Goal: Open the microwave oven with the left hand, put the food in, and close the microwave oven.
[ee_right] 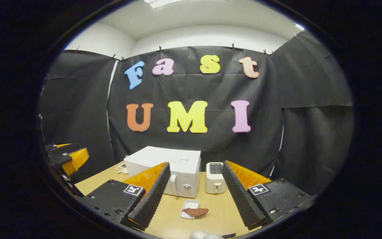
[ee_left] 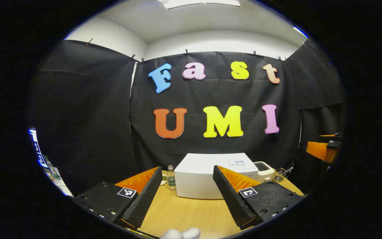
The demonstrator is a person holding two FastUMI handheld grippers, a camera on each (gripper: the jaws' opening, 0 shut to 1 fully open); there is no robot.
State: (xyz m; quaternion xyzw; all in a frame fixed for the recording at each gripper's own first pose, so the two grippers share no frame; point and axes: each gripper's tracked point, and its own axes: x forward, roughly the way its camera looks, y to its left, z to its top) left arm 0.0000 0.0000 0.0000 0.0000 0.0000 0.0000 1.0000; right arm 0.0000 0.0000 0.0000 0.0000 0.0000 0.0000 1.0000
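In the left gripper view, the left gripper [ee_left: 187, 194] hangs above the wooden table [ee_left: 191, 212] with its fingers spread wide and nothing between them. Beyond them stands the white microwave oven [ee_left: 207, 176], door closed. A small plastic bottle [ee_left: 170, 177] stands just left of it, and a white toaster [ee_left: 263, 171] and a wire basket [ee_left: 279, 175] stand to its right; what the basket holds is too small to tell.

In the right gripper view, the right gripper [ee_right: 193, 197] is likewise released, its fingers wide apart and empty. Between them on the table lies a small white tray [ee_right: 187, 209] with the brown food [ee_right: 195, 211] resting in it and spilling over its right edge. The tray sits near the front of the microwave oven, and the toaster stands just right of the oven. At the far left edge of this view the other gripper shows.
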